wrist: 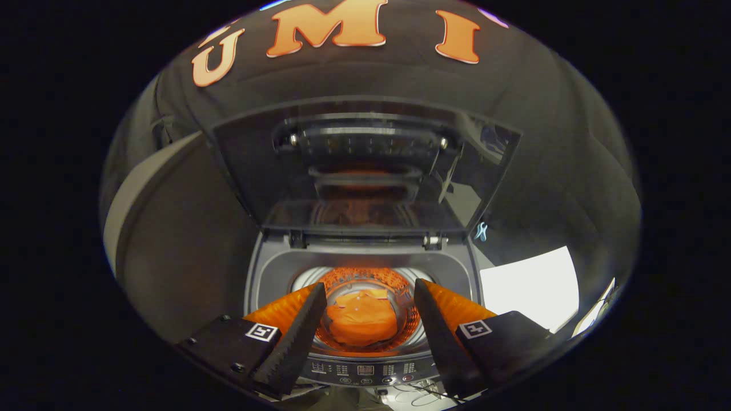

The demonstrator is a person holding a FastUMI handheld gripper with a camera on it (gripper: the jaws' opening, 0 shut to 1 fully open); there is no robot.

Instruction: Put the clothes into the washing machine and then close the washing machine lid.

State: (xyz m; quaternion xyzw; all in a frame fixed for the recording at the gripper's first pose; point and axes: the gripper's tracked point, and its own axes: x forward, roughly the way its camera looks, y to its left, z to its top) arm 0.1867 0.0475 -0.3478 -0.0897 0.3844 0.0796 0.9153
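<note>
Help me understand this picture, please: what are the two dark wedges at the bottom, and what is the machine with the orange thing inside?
The camera rides on a handheld two-finger gripper and looks forward along its fingers; those are the two wedges. They are spread apart and hold nothing. Just beyond them stands a top-loading washing machine, seen from above its control panel. Its lid is raised and tilted back against the black cloth wall. Down in the drum lies an orange garment, already loaded. The lid is not yet closed.
</note>
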